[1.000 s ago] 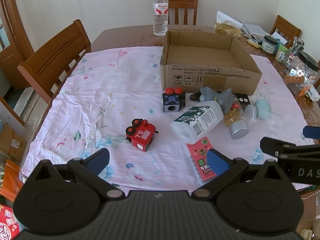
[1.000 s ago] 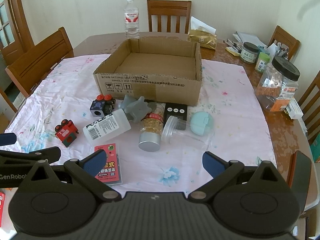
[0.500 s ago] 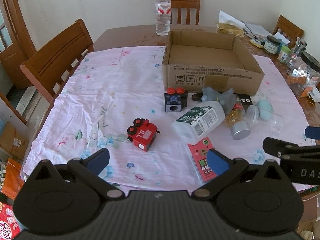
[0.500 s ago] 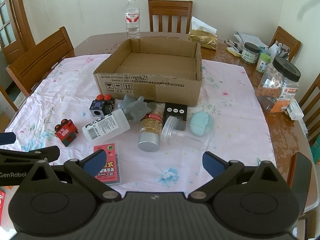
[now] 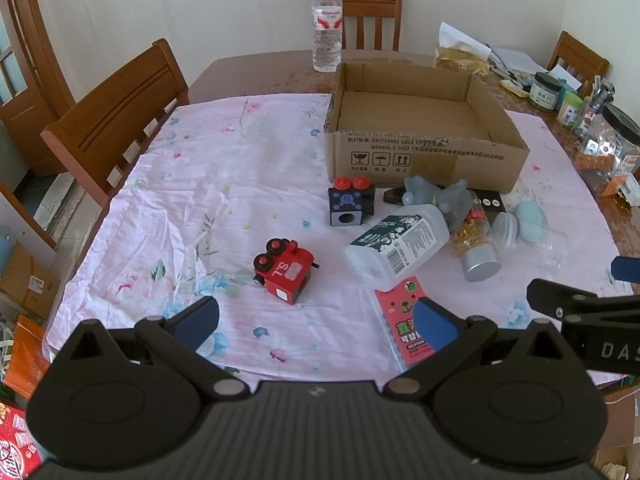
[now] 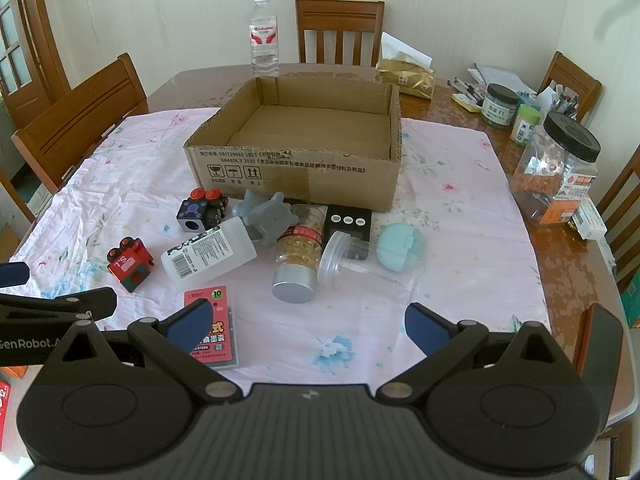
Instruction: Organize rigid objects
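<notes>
From the left wrist view, the left hand-held gripper (image 5: 316, 320) hovers low over the near edge of the bench (image 5: 256, 68), its blue-padded fingers spread wide apart with nothing between them. Just ahead of it on the pink floral cloth (image 5: 208, 200) sits the red toy train (image 5: 285, 271), tipped on its side, and beyond that the dark toy cube with red knobs (image 5: 351, 201). To the right lies a white bottle (image 5: 398, 242) on its side, a grey toy figure (image 5: 438, 197) resting against its neck, a jar of yellow capsules (image 5: 474, 246) beside it, and a red card pack (image 5: 404, 316) partly behind the right finger. The open cardboard box (image 5: 424, 160) stands farther back, nothing visible inside it, with a water bottle (image 5: 327, 26) upright behind it. Over to the right wrist view: the right hand-held gripper (image 6: 308, 322) also hangs at the near edge, fingers held wide apart and gripping nothing. The red card pack (image 6: 214, 326) lies just beyond its left finger. Ahead, a clear plastic jar (image 6: 360, 258) lies on its side next to a teal round case (image 6: 400, 246), with a black device (image 6: 347, 222) behind them. The cardboard box (image 6: 296, 176) sits mid-bench, and a big black-lidded jar (image 6: 558, 170) stands off the cloth at the right.
</notes>
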Action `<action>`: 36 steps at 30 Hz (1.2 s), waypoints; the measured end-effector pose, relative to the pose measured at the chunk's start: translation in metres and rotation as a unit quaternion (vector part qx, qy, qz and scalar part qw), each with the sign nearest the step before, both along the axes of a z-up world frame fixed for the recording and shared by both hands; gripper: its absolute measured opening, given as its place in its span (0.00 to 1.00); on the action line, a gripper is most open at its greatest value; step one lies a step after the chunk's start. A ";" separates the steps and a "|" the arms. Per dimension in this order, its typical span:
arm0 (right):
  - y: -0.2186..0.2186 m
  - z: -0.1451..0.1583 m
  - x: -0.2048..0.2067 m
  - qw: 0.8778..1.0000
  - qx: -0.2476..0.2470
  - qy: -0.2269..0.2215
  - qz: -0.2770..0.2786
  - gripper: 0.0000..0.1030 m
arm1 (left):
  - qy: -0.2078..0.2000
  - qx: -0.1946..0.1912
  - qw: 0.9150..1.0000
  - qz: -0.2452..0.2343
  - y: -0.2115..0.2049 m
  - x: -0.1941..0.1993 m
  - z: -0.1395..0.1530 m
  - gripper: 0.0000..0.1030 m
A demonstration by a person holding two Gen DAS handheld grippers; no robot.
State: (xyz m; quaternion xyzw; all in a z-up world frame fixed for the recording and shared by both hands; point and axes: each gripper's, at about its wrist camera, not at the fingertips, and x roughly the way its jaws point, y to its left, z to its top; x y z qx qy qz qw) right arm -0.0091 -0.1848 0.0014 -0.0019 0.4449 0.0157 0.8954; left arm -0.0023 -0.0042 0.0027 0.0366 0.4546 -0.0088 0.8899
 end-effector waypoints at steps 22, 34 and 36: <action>-0.013 0.004 -0.001 1.000 0.010 -0.006 0.022 1.00 | -0.014 -0.013 1.000 -0.010 -0.008 0.000 0.012 0.99; -0.011 -0.017 0.008 0.999 0.022 0.016 0.026 1.00 | -0.012 -0.015 0.999 -0.050 0.009 0.009 -0.002 0.99; -0.006 -0.023 0.010 0.999 0.023 0.021 0.024 1.00 | -0.012 -0.014 0.998 -0.056 0.016 0.012 -0.005 0.99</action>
